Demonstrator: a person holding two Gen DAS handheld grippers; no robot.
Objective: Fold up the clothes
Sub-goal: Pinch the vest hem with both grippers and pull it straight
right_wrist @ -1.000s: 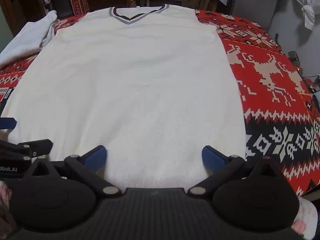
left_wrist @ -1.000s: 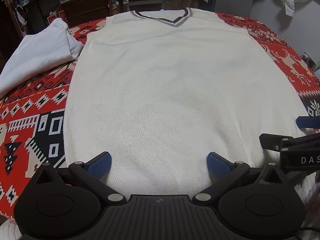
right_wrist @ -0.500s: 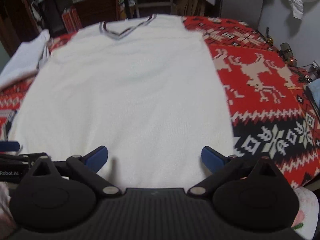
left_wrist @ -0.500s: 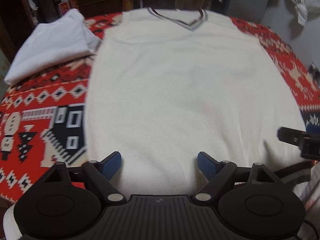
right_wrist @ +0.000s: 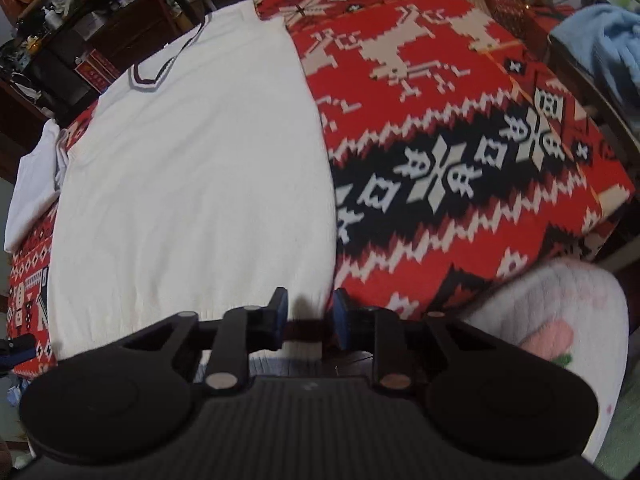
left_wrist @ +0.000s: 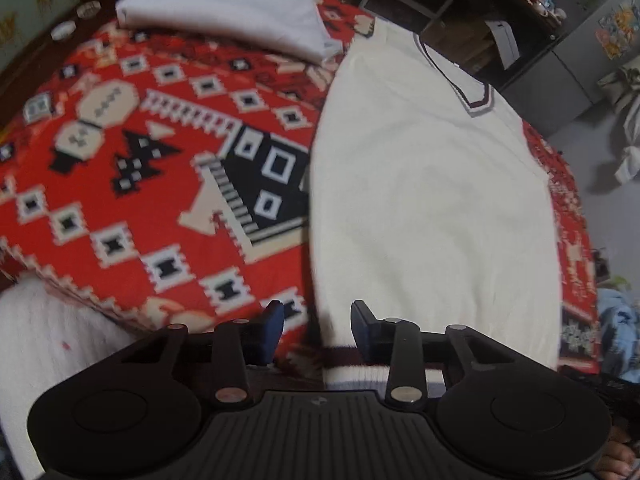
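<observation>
Evidently no fold is made yet: the cream vest (left_wrist: 432, 208) lies flat on the patterned blanket (left_wrist: 132, 184), collar toward 1 o'clock. Left gripper (left_wrist: 318, 328) straddles the near-left hem corner, right gripper (right_wrist: 310, 316) the near-right; both tilt steeply down, jaws narrowing, cloth between, not visibly pinched.

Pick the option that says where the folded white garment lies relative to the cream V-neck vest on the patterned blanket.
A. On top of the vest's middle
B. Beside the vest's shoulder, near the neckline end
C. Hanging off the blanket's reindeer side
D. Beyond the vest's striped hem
B: the folded white garment rests on the blanket next to the shoulder of the vest, at the collar end, away from the hem.
</observation>
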